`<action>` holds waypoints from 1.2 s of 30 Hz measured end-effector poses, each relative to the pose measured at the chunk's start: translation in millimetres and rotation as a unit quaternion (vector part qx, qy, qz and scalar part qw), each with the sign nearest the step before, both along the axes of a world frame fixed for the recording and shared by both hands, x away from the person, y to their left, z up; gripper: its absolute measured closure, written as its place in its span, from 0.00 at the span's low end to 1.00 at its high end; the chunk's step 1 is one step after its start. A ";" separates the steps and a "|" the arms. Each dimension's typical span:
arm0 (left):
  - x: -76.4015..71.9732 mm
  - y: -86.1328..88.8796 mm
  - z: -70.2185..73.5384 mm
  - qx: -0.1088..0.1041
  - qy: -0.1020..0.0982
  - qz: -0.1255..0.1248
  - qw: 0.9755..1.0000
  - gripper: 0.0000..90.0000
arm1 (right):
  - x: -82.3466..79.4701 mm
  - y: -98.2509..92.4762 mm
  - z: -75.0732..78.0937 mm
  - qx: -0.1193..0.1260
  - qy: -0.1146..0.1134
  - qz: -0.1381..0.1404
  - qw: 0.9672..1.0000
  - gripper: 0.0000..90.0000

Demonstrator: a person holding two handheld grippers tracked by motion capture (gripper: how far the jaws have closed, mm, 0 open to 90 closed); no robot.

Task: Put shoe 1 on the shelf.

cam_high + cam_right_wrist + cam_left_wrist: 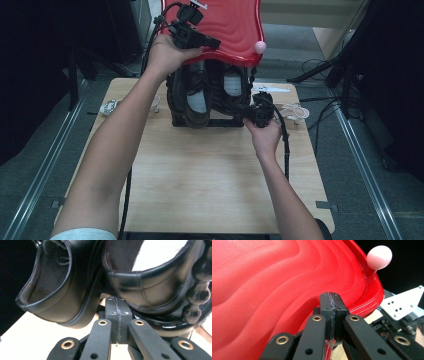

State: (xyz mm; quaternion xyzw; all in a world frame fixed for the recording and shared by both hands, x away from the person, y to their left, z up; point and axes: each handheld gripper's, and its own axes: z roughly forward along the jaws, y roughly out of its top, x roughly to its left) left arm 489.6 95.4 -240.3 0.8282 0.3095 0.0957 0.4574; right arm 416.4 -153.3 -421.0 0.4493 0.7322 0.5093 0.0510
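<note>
The high view is rather dim, and the corners fall into near black. The table (210,170) is evenly lit from above, with only soft shadows under the forearms. The picture is slightly soft and grainy. In the left gripper view the red lid (274,285) is bright and saturated, with pale glare on its ridges. In the right gripper view the shoes (75,290) are dark, shiny and a little blurred.

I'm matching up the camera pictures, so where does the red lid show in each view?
High view: red lid at top centre, raised above the shoes.
Left gripper view: it spreads across the left and middle.
Shared landmark: the pink ball on its rim.
</note>
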 end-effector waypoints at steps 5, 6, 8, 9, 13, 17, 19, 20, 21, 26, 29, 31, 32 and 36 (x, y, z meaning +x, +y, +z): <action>0.6 -0.3 0.2 0.000 0.001 0.000 1.000 1.00 | -12.6 3.5 6.2 0.002 -0.009 0.016 1.000 1.00; 1.1 0.0 0.3 0.000 0.004 -0.002 1.000 1.00 | -15.4 5.7 6.1 0.003 -0.010 0.019 1.000 1.00; 1.4 0.4 0.4 0.000 0.004 -0.003 1.000 1.00 | -20.2 11.1 5.2 0.001 -0.009 0.029 1.000 1.00; 1.5 0.3 0.3 -0.001 0.004 -0.003 1.000 1.00 | -22.6 14.0 4.8 0.000 -0.010 0.032 0.999 1.00; 2.1 0.7 0.3 -0.001 0.005 -0.004 1.000 1.00 | -29.7 22.6 3.2 -0.005 -0.012 0.041 0.999 1.00; 1.9 0.8 0.2 0.000 0.003 -0.005 1.000 1.00 | -35.5 30.7 1.5 -0.012 -0.009 0.055 0.998 1.00; 0.9 0.9 -0.3 -0.002 0.000 -0.002 1.000 1.00 | -38.8 36.0 0.7 -0.014 -0.010 0.062 0.998 1.00; 0.7 1.2 -0.5 -0.002 -0.001 -0.002 1.000 1.00 | -40.6 38.4 0.0 -0.011 -0.011 0.065 0.998 1.00; 0.7 1.3 -0.7 -0.005 0.001 0.000 1.000 1.00 | -42.1 40.8 -1.1 -0.007 -0.009 0.069 0.998 1.00; 1.7 1.4 -0.5 -0.005 0.003 -0.002 1.000 1.00 | -48.3 56.8 -8.4 -0.013 0.002 0.088 0.996 1.00; 2.2 1.7 -0.1 -0.003 0.004 -0.004 1.000 1.00 | -51.0 66.0 -10.4 -0.015 0.004 0.099 0.995 1.00; 2.0 1.7 -0.5 -0.004 0.002 -0.003 1.000 1.00 | -51.7 71.3 -10.9 -0.018 0.003 0.102 0.995 1.00; 1.8 1.7 -0.5 -0.004 0.002 -0.002 1.000 1.00 | -51.4 73.2 -11.2 -0.017 0.004 0.104 0.994 1.00; 1.7 2.0 -0.6 -0.005 0.002 -0.003 1.000 1.00 | -47.5 78.8 -9.1 -0.015 0.000 0.104 0.994 1.00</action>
